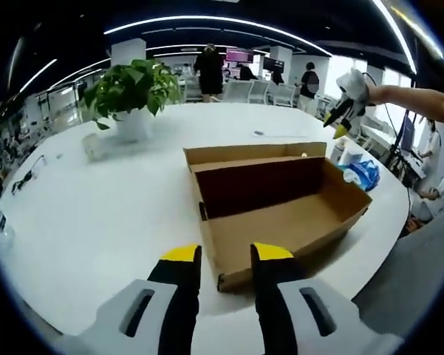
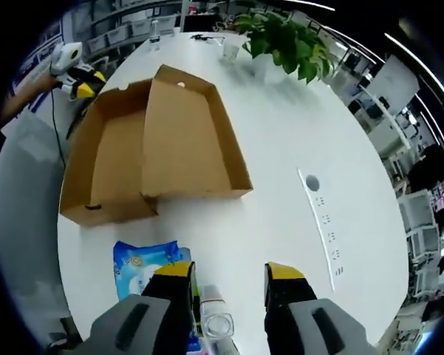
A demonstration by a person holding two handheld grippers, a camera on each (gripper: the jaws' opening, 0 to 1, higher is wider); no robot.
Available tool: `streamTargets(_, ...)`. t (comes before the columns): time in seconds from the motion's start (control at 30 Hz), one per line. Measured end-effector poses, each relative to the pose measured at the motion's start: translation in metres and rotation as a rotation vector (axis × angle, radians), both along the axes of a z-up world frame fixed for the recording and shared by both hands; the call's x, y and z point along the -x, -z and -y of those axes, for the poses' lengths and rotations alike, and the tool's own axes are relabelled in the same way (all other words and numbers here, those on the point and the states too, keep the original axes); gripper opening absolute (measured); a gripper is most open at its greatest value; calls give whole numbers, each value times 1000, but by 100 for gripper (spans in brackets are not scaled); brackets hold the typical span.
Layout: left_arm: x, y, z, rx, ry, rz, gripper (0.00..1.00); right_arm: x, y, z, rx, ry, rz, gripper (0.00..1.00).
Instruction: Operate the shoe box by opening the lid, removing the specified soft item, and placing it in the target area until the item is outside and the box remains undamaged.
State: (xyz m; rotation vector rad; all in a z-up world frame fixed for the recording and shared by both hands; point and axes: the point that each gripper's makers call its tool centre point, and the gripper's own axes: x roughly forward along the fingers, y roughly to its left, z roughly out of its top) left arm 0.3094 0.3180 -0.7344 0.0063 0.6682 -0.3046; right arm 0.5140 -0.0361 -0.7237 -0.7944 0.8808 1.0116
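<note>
- Here we see the shoe box (image 1: 281, 196) lying open on the white surface (image 1: 103, 214), with its lid (image 2: 188, 140) folded back, and its inside looks bare.
- In the left gripper view, our left hand-held gripper (image 1: 226, 255) is released, its yellow-tipped jaws apart just near the box's near edge.
- The right hand-held gripper (image 2: 229, 272) is also released, and it hovers above a blue soft packet (image 2: 144, 262) and a clear bottle (image 2: 216, 318), which lie on the surface beside the box.
- A potted plant (image 1: 129, 92) stands at the far left.
</note>
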Motion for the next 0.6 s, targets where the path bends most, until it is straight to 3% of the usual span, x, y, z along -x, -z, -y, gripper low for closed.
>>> streamTargets(0.2, 1, 9, -6, 14, -46, -29, 18, -11, 3, -22, -114, 150, -18, 32)
streamTargets(0.43, 1, 19, -8, 42, -96, -68, 10, -24, 15, -39, -182, 313, -16, 30)
streamTargets(0.6, -1, 22, -7, 74, -136, -75, 8, -27, 24, -51, -260, 450, -75, 28)
